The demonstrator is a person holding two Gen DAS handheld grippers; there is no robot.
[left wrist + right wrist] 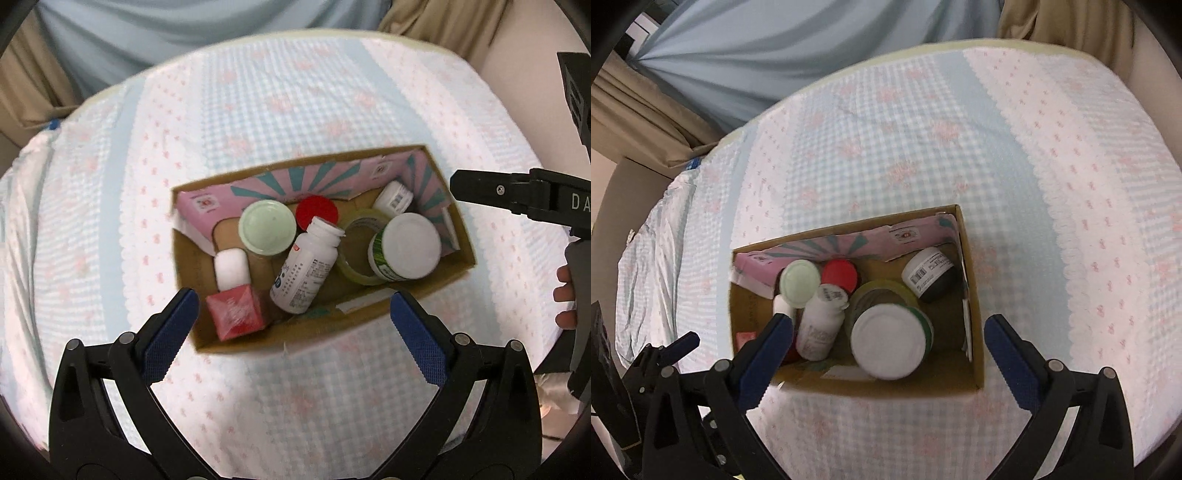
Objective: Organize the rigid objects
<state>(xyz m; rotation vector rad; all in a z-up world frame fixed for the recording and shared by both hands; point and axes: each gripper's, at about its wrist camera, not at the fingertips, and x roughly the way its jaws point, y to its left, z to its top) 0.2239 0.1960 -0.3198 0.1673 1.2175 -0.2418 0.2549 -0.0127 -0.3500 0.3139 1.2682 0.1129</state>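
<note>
A cardboard box point(436, 286) sits on the bed; it also shows in the right wrist view point(973, 295). Inside lie a red bottle with a white cap point(236, 312), a white pill bottle point(306, 269), a pale green lid point(267, 227), a red cap point(317, 212), a tape roll point(354, 269), a white-lidded green jar point(408, 245) and a small white jar point(393, 197). My left gripper point(295, 325) is open and empty above the box's near edge. My right gripper point(886, 343) is open and empty above the box, over the white-lidded jar point(890, 338).
The bed is covered by a blue-and-pink checked quilt point(280, 96). Blue and beige curtains point(768, 48) hang behind it. The right gripper's black body point(524, 197) reaches in from the right in the left wrist view. The left gripper point(665, 354) shows at lower left in the right wrist view.
</note>
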